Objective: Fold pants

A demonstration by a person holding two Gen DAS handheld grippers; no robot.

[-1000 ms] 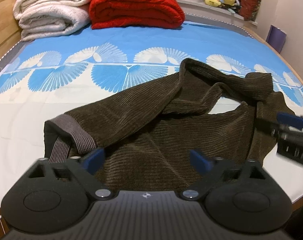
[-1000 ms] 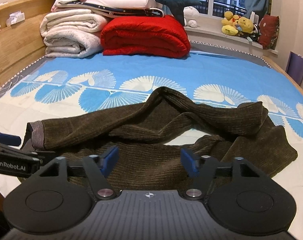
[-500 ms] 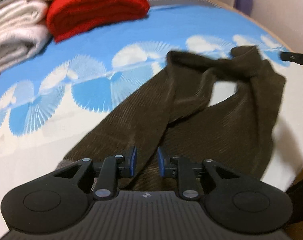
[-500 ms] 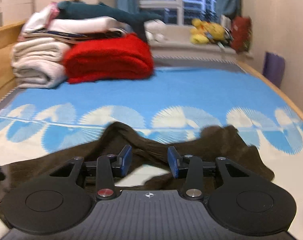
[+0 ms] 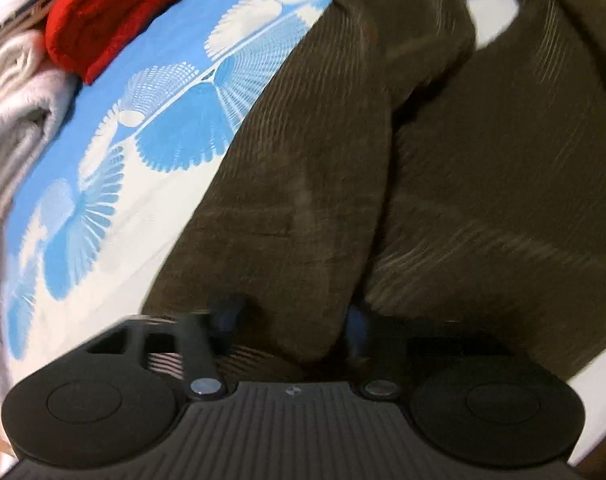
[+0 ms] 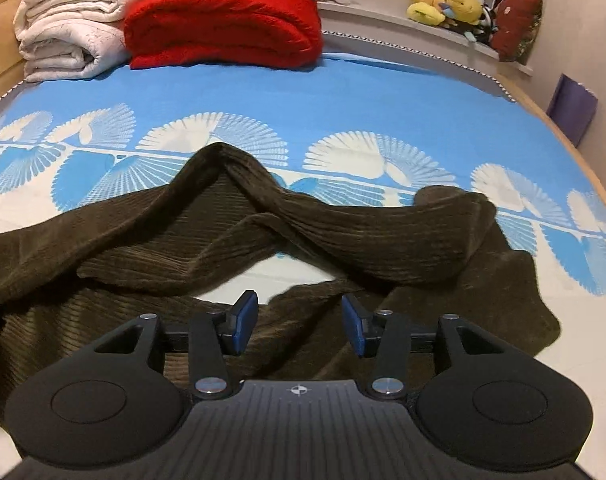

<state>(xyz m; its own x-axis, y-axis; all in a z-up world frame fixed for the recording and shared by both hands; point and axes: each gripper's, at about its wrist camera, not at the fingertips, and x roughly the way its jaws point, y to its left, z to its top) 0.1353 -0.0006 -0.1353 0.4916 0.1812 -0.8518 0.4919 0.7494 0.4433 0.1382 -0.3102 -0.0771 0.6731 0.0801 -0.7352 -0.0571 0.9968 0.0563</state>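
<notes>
- The pants [image 6: 231,240] are lying crumpled on the bed [image 6: 343,92], directly under and ahead of both claws, legs twisted over each other.
- The left claw [image 5: 293,314] is sitting low over the near end of the pants; its jaws have just been opening, with a fold of cloth between them, though blur hides whether the pads are pressing.
- The right claw [image 6: 299,322] is hovering released above the near edge, jaws just widening, nothing between them.
- Judged step: taking hold before straightening. Next, each claw needs a firm pinch on an edge, then a pull apart to flatten.
</notes>
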